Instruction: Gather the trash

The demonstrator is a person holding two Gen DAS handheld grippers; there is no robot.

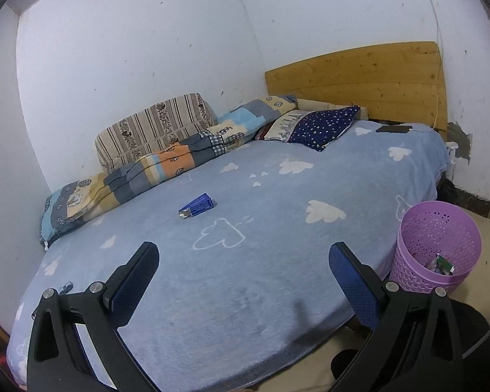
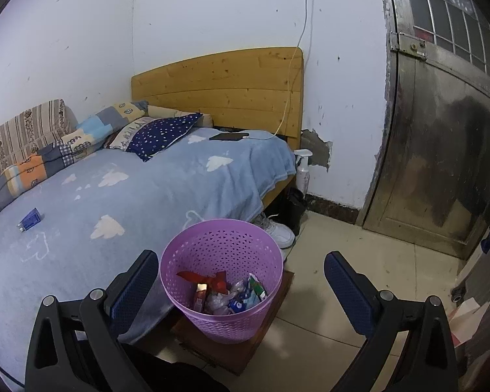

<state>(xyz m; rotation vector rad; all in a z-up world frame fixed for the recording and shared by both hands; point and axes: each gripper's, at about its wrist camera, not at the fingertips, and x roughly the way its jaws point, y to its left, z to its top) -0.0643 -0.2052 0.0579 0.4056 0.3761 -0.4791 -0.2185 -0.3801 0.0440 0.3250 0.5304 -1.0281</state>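
Note:
A small blue box [image 1: 196, 205] lies on the blue cloud-print bed sheet [image 1: 277, 261], far ahead of my left gripper [image 1: 244, 256], which is open and empty above the bed's near edge. The box also shows in the right wrist view [image 2: 30, 219] at the far left. A purple plastic basket [image 2: 222, 277] with several wrappers inside stands on a low wooden stand beside the bed. It also shows in the left wrist view [image 1: 436, 246]. My right gripper [image 2: 241, 263] is open and empty, hovering above the basket.
Folded quilts [image 1: 140, 163] and a starred pillow [image 1: 320, 124] lie along the wall. A phone [image 2: 228, 136] on a charging cable lies near the wooden headboard [image 2: 219, 88]. White shoes [image 2: 279, 230], a spray bottle [image 2: 303, 171] and a metal door [image 2: 441, 147] are to the right.

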